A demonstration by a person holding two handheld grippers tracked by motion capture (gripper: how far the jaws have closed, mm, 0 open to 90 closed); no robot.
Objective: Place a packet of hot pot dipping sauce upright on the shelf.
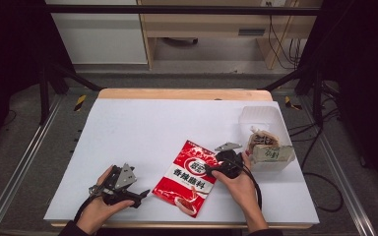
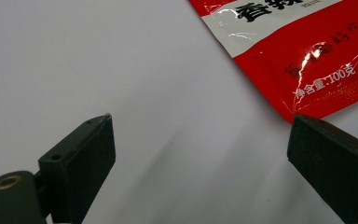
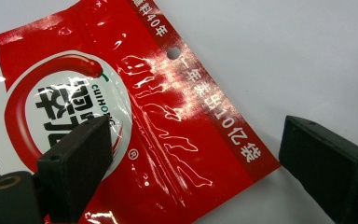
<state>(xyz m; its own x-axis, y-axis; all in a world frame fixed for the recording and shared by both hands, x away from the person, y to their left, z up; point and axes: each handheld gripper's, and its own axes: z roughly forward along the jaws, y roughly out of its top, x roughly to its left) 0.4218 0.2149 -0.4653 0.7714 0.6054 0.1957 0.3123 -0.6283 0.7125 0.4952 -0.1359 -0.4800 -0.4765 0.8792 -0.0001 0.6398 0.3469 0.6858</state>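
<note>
Your landmark is the red seasoning packet [image 1: 189,178], which lies flat on the white table [image 1: 142,128], towards the near edge and a little right of the middle, its long side tilted so that the top corner points away from you.

Your right gripper [image 1: 215,168] sits at the packet's upper right edge, held low over it in your right hand [image 1: 237,189]. In the right gripper view its jaws stand wide apart: one pad hangs over the round logo on the packet [image 3: 135,140], the other over bare table just beyond the packet's corner. Neither pad presses on the foil, so the packet lies free between them, not gripped.

Your left gripper [image 1: 139,194] rests to the left of the packet, near its lower left corner but apart from it, in your left hand [image 1: 98,209]. In the left gripper view [image 2: 200,154] its jaws are also spread wide with nothing between them except white table; the packet's lower corner [image 2: 303,60] shows just beyond the right-hand jaw.

To the right of the packet, past your right gripper, stands a clear plastic box [image 1: 261,118] with two wrapped bundles [image 1: 268,147] inside it.
</note>
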